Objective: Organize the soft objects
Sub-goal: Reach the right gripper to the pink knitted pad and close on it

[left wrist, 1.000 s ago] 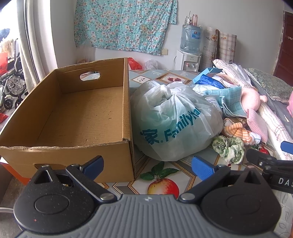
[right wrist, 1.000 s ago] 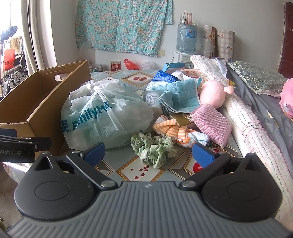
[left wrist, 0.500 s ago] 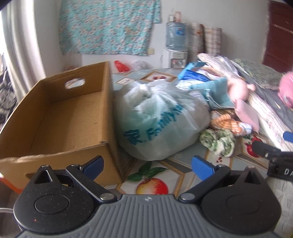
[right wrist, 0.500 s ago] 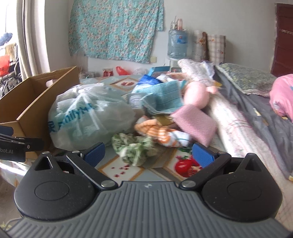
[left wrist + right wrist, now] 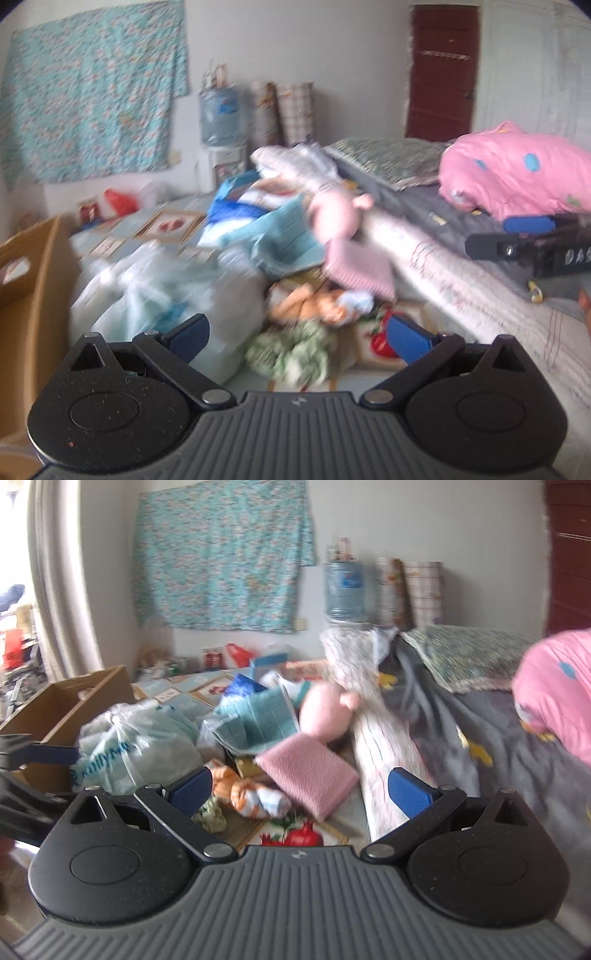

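Soft things lie in a heap on the patterned table: a green scrunchie (image 5: 291,354), an orange striped sock bundle (image 5: 247,794), a folded pink cloth (image 5: 308,770), a pink plush toy (image 5: 327,710), a teal towel (image 5: 258,716) and a tied white plastic bag (image 5: 129,746). An open cardboard box (image 5: 70,709) stands at the left. My left gripper (image 5: 295,334) is open and empty above the scrunchie. My right gripper (image 5: 299,792) is open and empty above the sock bundle and pink cloth. Both views are blurred.
A bed with a grey sheet (image 5: 480,731), a rolled quilt (image 5: 369,709) and a pink pillow (image 5: 517,170) lies to the right. A water dispenser (image 5: 343,587) and a hanging floral cloth (image 5: 221,554) stand at the back wall. A curtain (image 5: 59,583) hangs at the left.
Both grippers have swung to the right and forward; the box has slid to the left edge of both views and the bed and pink pillow have come into view. Both stay open.
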The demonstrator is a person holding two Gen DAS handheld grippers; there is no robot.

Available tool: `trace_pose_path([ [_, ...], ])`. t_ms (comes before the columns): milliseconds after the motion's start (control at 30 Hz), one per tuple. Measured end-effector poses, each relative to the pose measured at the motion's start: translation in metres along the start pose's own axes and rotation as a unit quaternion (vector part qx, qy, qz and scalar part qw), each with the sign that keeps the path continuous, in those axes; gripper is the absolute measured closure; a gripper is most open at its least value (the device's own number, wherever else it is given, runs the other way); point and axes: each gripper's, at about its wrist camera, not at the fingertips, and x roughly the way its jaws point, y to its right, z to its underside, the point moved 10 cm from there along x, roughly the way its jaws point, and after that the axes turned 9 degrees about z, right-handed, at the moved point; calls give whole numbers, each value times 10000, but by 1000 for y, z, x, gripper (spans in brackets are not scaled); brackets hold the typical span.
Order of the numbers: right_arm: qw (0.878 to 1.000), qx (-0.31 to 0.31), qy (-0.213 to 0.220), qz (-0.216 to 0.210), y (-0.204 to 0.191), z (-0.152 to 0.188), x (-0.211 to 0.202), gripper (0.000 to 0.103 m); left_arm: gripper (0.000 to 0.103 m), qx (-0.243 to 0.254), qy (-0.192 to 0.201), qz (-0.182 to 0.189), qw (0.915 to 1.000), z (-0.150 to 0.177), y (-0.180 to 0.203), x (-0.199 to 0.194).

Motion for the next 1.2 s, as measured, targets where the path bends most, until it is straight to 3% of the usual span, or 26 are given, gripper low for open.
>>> trace_pose_path([
  [100,9993,-185,-59,-323,11,-13,21,1,0,-82,88,461,9989,-7,10,29],
  [167,9977,-44,-258,-627,16,-16,46,1,0,-415,50,907,9950,-7,14,50],
  [233,9944,160,-541,-892,22,-13,75,2,1,-702,19,1119,9912,-6,15,68],
  [367,9875,482,-972,-1145,30,-3,129,11,4,-528,-87,877,9947,-7,15,96],
  [467,9816,714,-1181,-1321,31,-1,163,17,7,-548,-255,1038,9928,-8,15,114],
  [600,9719,1014,-1499,-1508,32,2,207,24,31,-752,-460,1269,9880,-9,15,139],
  [733,9608,1251,-1789,-1711,31,9,235,24,48,-1024,-635,1470,9818,-5,13,161],
  [833,9600,1129,-1849,-1777,28,15,239,24,53,-1099,-808,1536,9787,0,15,173],
  [1067,9588,698,-2104,-1774,19,26,222,23,53,-922,-821,1519,9806,-4,22,182],
  [1200,9522,705,-2315,-1865,16,34,203,24,51,-888,-921,1425,9815,-1,19,184],
])
